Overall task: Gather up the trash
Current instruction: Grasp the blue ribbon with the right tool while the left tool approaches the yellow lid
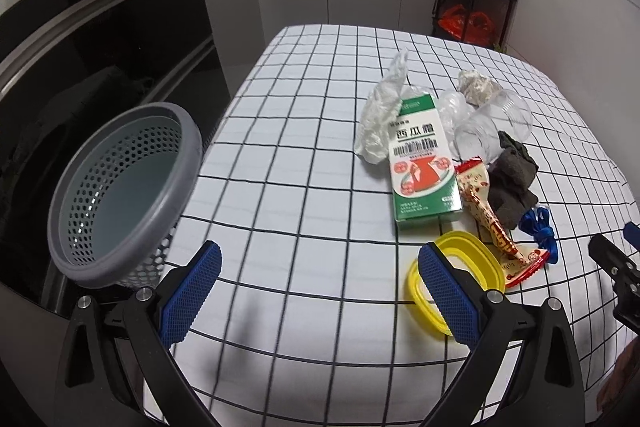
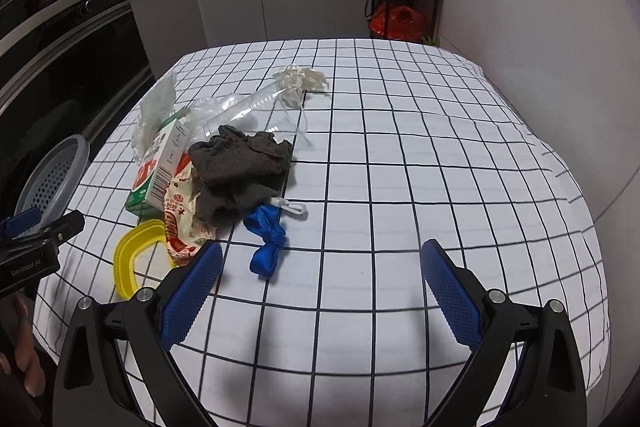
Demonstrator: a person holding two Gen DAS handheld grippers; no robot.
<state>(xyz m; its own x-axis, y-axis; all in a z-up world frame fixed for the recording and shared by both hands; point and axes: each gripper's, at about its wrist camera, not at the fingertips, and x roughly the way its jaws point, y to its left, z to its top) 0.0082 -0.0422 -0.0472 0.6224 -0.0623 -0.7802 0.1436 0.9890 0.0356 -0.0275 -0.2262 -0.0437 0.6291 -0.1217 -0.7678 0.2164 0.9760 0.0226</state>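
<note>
Both the left gripper (image 1: 320,291) and the right gripper (image 2: 322,291) hover with fingers wide, holding nothing. The trash, a carton (image 1: 422,163), dark cloth (image 2: 240,171) and yellow ring (image 1: 456,283), lies center-right on the table (image 1: 300,147); the basket (image 1: 120,195) stands at left.

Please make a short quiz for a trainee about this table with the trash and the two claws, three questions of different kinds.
1. True or false: the gray basket already holds some trash.
2. Which item lies nearest the left claw? A) yellow ring B) crumpled paper ball C) clear plastic cup
3. Fill in: the dark cloth lies partly over the ____ ribbon.

Key:
1. False; it looks empty inside.
2. A; the ring sits right by one blue finger.
3. Blue. Both the left claw and the right claw are open and hold nothing.
</note>
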